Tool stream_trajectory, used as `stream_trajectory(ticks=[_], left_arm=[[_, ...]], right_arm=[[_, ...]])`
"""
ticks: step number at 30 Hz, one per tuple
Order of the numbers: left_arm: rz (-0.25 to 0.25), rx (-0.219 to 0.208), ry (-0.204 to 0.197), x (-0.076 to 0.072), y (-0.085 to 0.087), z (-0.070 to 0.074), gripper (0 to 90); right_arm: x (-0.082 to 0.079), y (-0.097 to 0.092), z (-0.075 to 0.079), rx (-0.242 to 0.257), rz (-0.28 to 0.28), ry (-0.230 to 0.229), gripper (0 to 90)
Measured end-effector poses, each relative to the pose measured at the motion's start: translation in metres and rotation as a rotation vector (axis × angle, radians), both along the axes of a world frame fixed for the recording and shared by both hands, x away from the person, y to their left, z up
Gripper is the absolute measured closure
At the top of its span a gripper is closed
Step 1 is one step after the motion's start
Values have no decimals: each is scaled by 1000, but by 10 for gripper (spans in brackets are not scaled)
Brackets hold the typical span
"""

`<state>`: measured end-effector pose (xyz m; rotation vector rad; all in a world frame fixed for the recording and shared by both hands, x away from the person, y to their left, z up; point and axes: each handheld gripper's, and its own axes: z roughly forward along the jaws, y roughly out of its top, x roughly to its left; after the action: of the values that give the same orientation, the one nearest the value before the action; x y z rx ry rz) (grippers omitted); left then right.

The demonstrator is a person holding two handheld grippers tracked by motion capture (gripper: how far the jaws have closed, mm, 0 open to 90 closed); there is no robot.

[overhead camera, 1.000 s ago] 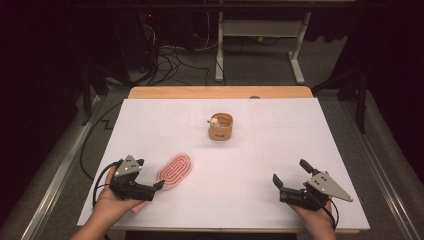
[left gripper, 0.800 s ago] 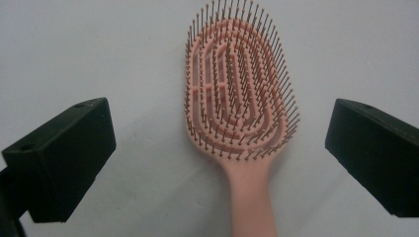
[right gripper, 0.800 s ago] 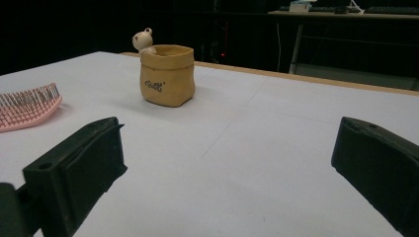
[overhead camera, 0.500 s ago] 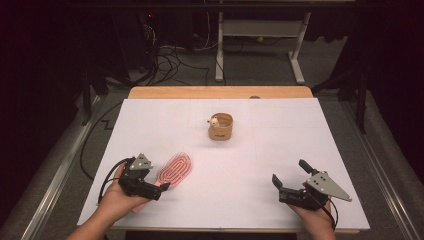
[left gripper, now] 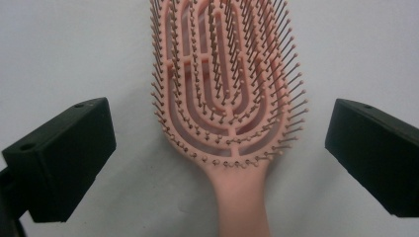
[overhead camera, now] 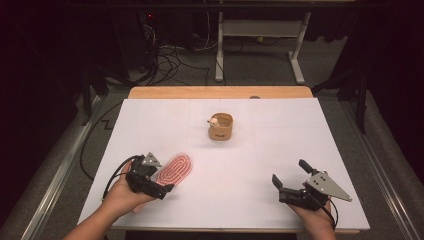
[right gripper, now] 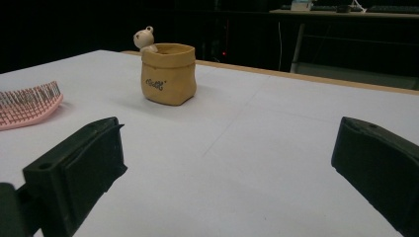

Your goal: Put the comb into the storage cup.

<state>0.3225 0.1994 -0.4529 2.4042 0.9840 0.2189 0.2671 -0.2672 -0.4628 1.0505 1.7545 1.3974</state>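
Note:
A pink vented hairbrush lies bristles up on the white table, front left. Its handle points toward my left gripper, which is open. The jaws stand wide on either side of the brush where head meets handle, and neither touches it. A small tan pot with a little bear figure on its rim stands upright at the table's middle back. My right gripper rests open and holds nothing at the front right. It faces the pot and the brush tip.
The white table sheet ends in a wooden strip at the back. Beyond it are a dark floor, cables and a metal desk frame. Open table lies between the two grippers and around the pot.
My left gripper has moved right, up to the brush's handle end. The right gripper, the brush and the pot have stayed where they were.

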Motion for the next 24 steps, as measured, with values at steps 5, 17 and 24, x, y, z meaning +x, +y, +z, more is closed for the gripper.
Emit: stream_trajectory(ticks=[5,17,24], left_arm=[[-6,22,22,4,-5,-2,0],[-30,76,68,15,-17,1,7],[-44,109,92,24,-25,2,17]], right_arm=[[0,0,0,0,1,-1,4],[0,0,0,-2,3,-1,4],[0,0,0,0,4,0,4]])
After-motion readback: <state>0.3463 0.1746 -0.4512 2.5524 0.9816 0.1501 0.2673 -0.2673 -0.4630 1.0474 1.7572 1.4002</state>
